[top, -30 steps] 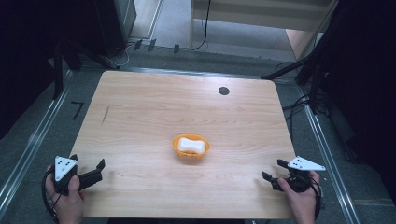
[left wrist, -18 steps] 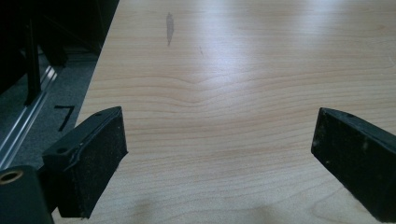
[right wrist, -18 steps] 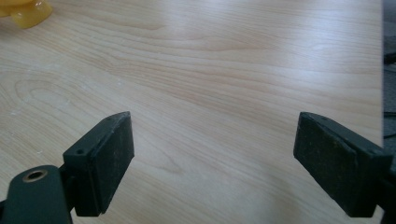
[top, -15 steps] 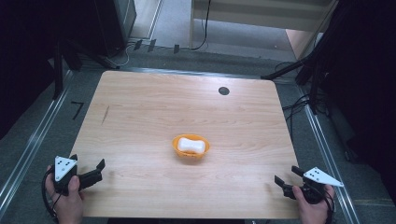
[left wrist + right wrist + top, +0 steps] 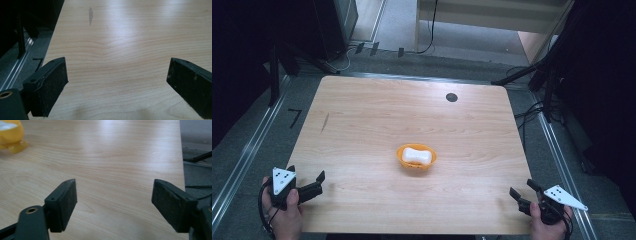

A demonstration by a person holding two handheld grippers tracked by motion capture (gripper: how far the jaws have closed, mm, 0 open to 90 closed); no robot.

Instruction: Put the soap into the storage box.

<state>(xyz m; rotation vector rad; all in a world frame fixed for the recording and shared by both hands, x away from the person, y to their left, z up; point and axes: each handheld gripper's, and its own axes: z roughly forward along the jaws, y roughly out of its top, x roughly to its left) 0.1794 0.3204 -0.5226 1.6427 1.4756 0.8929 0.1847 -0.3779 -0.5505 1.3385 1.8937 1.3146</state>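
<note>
My left gripper point(image 5: 117, 82) and right gripper point(image 5: 113, 202) gape empty; the orange bowl point(image 5: 11, 135) is cropped in the right gripper view.

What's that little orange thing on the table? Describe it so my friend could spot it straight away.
Start with the light wooden table and look just toward the person's side of its middle, between the two hand-held grippers at the near corners. There sits a small orange bowl with a white lump lying inside it. It is the brightest thing on the wood; the other mark is a small dark round spot near the far edge.
</note>
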